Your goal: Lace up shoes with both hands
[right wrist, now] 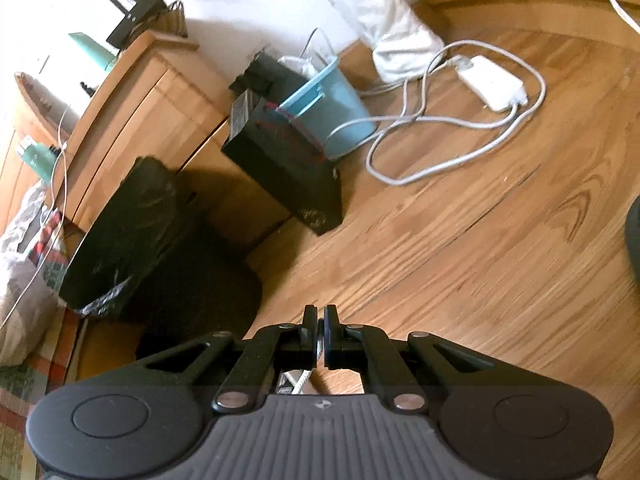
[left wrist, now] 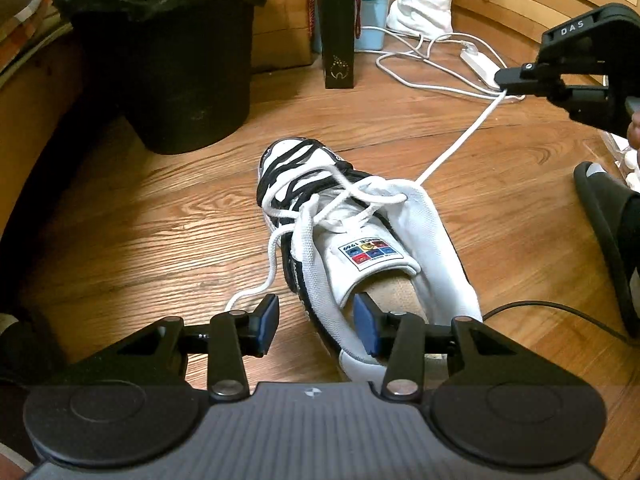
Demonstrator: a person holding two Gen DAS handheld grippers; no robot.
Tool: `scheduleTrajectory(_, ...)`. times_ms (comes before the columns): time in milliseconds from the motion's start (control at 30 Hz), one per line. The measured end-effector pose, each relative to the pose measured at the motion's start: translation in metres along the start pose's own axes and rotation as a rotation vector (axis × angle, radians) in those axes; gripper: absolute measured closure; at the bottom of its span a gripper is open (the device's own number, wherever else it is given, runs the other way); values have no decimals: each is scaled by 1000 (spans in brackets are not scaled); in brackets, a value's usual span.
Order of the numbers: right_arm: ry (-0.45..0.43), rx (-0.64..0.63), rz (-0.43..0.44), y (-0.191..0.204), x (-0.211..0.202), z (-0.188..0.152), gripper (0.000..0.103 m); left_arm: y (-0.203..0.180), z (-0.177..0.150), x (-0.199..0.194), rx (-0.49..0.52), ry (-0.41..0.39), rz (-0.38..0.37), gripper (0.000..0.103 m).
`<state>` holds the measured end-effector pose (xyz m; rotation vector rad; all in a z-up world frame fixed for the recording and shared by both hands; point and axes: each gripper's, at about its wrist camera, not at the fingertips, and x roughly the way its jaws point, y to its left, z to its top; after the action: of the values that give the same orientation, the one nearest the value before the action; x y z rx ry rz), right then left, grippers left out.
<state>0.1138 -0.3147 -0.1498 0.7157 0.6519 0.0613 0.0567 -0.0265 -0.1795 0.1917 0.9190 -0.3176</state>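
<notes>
Low in the left view, the left tool [left wrist: 316, 326] stands half open and empty, one pad over the heel opening of the shoe [left wrist: 360, 240], the other beside its left flank. The shoe lies mid-frame on the floor [left wrist: 140, 220]. A loose lace end [left wrist: 272, 256] trails at its left. At upper right, the right tool [left wrist: 505, 84] is clamped on the taut lace [left wrist: 460, 140]. Pull steadily along the eyelet line, bracing the shoe. Open floor lies to the right; the bin [left wrist: 168, 80] crowds the upper left.
</notes>
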Motion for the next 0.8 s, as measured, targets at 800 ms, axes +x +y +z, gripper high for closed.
scheduleTrajectory(800, -182, -90, -157, -7, -23, 20, 99, 2, 0, -1, -13, 4, 8, 56)
